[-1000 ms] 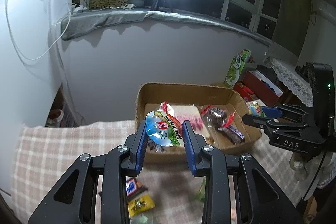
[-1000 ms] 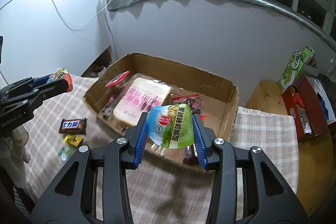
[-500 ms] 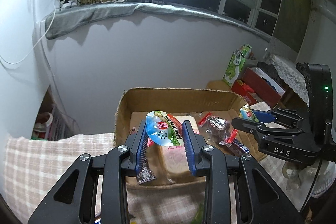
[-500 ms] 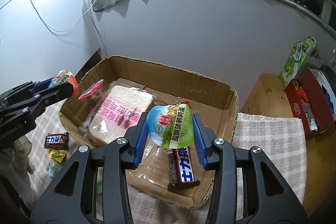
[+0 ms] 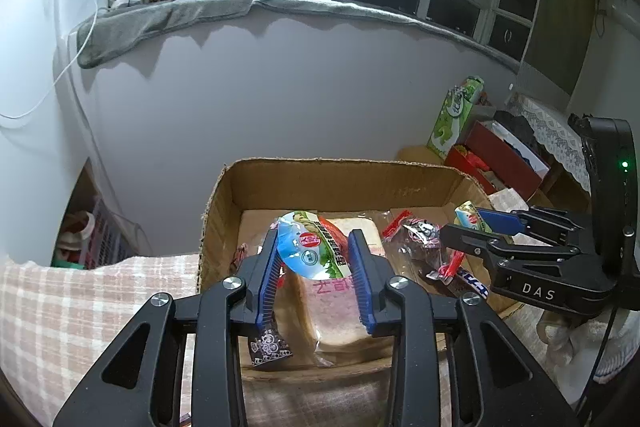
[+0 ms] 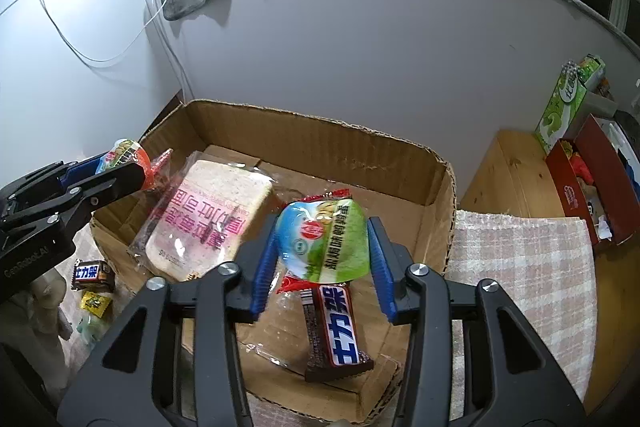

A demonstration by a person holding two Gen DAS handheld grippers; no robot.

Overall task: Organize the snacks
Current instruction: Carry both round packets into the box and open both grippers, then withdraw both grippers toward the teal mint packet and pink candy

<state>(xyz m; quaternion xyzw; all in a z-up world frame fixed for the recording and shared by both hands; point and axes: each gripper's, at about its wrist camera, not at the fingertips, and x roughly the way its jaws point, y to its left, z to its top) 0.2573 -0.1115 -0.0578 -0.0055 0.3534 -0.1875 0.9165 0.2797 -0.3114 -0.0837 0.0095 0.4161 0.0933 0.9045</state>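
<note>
Both tongs hang over the cardboard box (image 6: 436, 183). The left gripper (image 5: 316, 255) is clamped on a green-and-blue snack pouch (image 5: 310, 247). The right gripper's (image 6: 322, 259) jaws have just been spreading, and its own pouch (image 6: 324, 241) sits between them, the right pad apart from it, above a chocolate bar (image 6: 336, 331) near the box's front edge.

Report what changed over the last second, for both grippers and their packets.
Both grippers advanced over the cardboard box. The left gripper and right gripper have just been opening slightly, each with an egg snack packet between its fingers. The bread bag and chocolate bar stayed put.
</note>
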